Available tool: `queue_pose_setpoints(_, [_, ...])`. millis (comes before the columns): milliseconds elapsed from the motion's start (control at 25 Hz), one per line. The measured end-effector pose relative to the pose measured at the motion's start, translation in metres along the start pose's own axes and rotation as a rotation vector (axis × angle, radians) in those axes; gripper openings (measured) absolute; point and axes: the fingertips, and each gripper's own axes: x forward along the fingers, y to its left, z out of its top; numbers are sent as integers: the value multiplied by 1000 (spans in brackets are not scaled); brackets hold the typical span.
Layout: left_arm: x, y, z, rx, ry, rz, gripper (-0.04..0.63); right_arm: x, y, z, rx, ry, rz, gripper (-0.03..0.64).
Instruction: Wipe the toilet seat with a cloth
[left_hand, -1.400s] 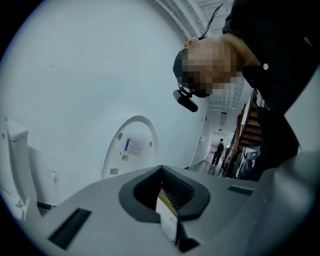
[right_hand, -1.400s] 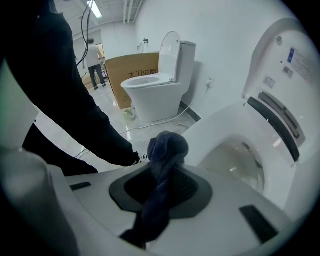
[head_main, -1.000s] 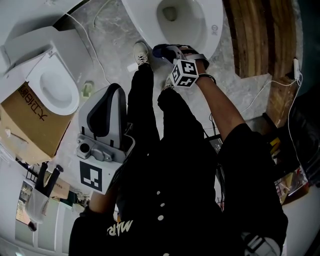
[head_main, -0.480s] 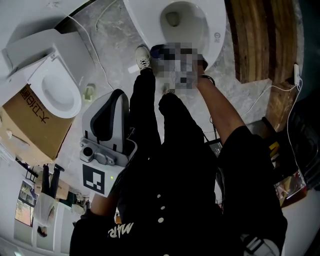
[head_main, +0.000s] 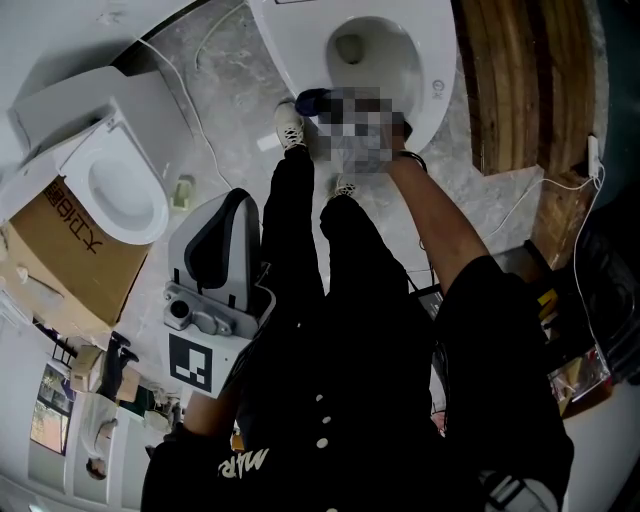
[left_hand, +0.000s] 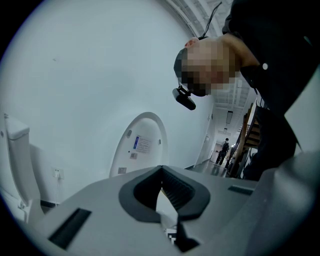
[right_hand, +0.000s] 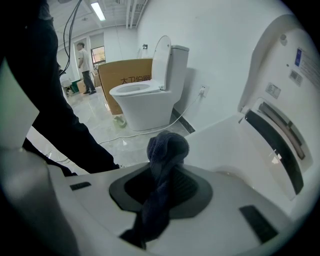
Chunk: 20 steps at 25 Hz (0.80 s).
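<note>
Your right gripper (right_hand: 165, 175) clamps the dark blue cloth (right_hand: 167, 145) over the toilet seat (right_hand: 225, 145). Your left gripper (left_hand: 161, 175) hangs empty, jaws together.

Left tool (head_main: 232, 202): held low, close beside the left thigh, angled upward. Jaws together, nothing between them. Right arm (head_main: 440, 215): extended forward and down, forearm bare. Right tool (right_hand: 161, 176): jaws clamped on a dark blue cloth (right_hand: 167, 144), which bunches beyond the jaw tips and trails back beneath them.
</note>
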Motion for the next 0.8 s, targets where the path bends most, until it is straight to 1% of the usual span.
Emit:
queue_pose_setpoints(160, [4, 7, 0, -4, 3, 4, 8, 7, -15, 8, -5, -4, -1, 87])
queue_pose_setpoints(480, [11, 18, 1, -14, 11, 16, 8, 13, -38, 19, 18, -23, -13, 87])
queue_pose_setpoints(800, [17, 27, 2, -17, 23, 14, 8, 19, -59, 28, 84, -47, -32, 87])
